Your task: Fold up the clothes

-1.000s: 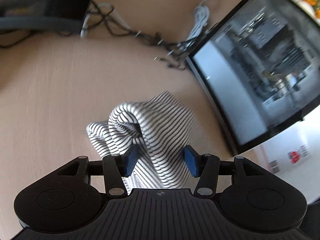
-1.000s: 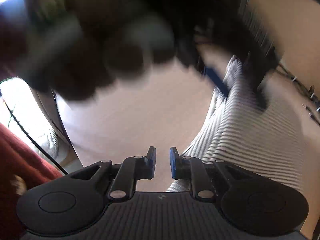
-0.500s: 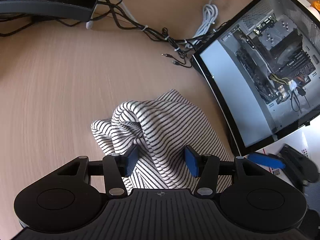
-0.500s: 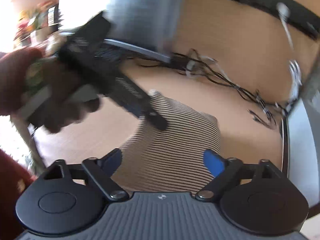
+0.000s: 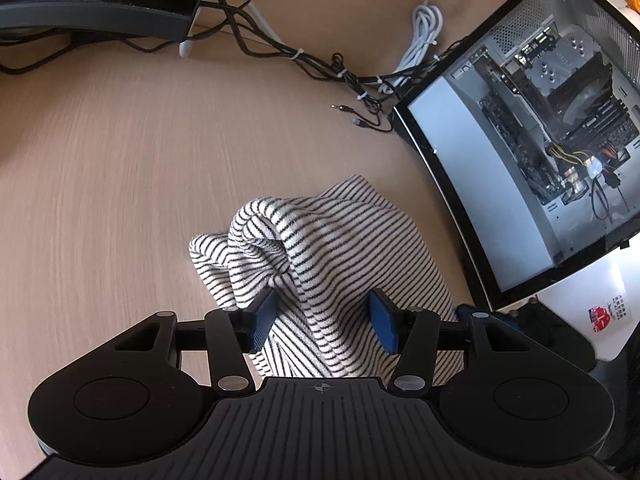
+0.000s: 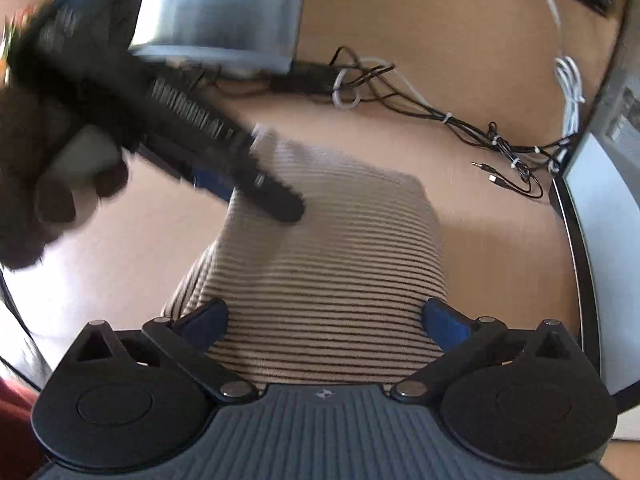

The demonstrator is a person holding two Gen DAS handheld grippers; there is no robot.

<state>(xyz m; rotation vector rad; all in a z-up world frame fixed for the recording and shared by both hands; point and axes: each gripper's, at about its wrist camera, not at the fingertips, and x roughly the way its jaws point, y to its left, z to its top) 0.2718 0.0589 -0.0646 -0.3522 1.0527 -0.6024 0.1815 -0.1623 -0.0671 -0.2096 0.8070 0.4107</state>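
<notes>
A black-and-white striped garment point(image 5: 340, 240) lies bunched on the wooden desk point(image 5: 120, 160), beside a computer case. My left gripper point(image 5: 323, 322) stands half open low over its near part. A rolled fold rises just ahead of the blue pads point(image 5: 262, 322), and cloth lies between them without being visibly squeezed. In the right wrist view the garment point(image 6: 340, 260) spreads flatter. My right gripper point(image 6: 326, 320) hovers at its near edge; the jaws are opening wide, with cloth below them and nothing pinched. The left gripper point(image 6: 240, 188), held by a dark hand point(image 6: 40, 184), rests on the far left corner.
An open computer case point(image 5: 540, 140) stands close on the right of the cloth. A monitor point(image 5: 100, 0) sits at the back left, with a tangle of black cables point(image 5: 320, 68) and a white cable coil point(image 5: 428, 20) behind. Bare desk lies to the left.
My right gripper went from nearly shut to wide open and swung across, so the striped cloth now lies centred below it. My left gripper kept its opening and barely moved.
</notes>
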